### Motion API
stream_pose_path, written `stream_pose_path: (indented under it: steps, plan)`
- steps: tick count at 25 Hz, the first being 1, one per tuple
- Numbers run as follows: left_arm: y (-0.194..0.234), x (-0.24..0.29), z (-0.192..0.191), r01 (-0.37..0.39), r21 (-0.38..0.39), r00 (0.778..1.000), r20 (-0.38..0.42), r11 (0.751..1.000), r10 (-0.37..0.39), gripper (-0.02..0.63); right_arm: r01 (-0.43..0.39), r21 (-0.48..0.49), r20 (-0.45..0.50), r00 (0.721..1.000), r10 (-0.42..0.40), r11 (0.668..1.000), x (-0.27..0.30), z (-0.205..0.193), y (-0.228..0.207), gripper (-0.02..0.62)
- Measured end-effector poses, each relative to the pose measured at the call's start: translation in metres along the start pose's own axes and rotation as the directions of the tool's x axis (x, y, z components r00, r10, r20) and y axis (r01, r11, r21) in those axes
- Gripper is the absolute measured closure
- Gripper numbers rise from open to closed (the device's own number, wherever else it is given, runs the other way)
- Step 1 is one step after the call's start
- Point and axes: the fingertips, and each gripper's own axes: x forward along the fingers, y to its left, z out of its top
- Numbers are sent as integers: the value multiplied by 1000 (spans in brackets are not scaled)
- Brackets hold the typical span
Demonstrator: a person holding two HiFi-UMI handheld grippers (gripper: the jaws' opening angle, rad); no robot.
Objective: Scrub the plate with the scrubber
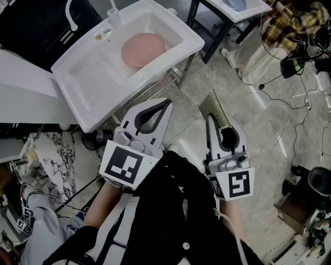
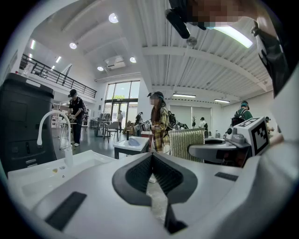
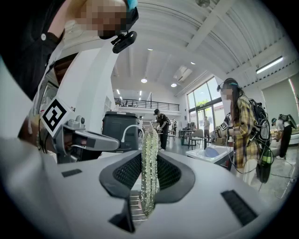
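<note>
The pink plate [image 1: 143, 49] lies in the basin of a white sink [image 1: 192, 47]. It seems to lie flat on the bottom, though from this steep angle I cannot be fully sure. A white curved faucet [image 1: 71, 15] stands at the back rim of the sink.

Neither gripper touches the plate or the sink. The left gripper [image 1: 166, 103] is held in front of the person's body, and in the head view its tip is near the front edge of the sink. Its two jaws are pressed together and nothing is between them.

The right gripper [image 1: 217, 124] is beside it, over the grey marbled floor [image 1: 258, 129] and well apart from the sink. Its jaws are clamped on the scrubber [image 1: 213, 107], a flat, pale green ribbed pad. The pad stands on its edge between the jaws and sticks out beyond their tips. The left gripper view also shows this pad, rising beside the right gripper.

At the top right of the head view, another person [image 1: 287, 26] in a yellow checked shirt stands next to a second sink [image 1: 240, 14].
</note>
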Motion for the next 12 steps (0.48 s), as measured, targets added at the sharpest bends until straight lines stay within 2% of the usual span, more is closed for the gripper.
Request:
stream_pose_path:
  steps: [4, 12]
  plan:
    - [-1, -1, 0, 2, 0, 1000, -2, 1000, -2, 606, -14, 14, 23, 1000, 13, 1000, 0, 4, 3, 515]
    - [1, 2, 1, -1, -3, 1000, -1, 1000, 1, 606, -11, 8, 12, 1000, 11, 1000, 3, 4, -1, 514]
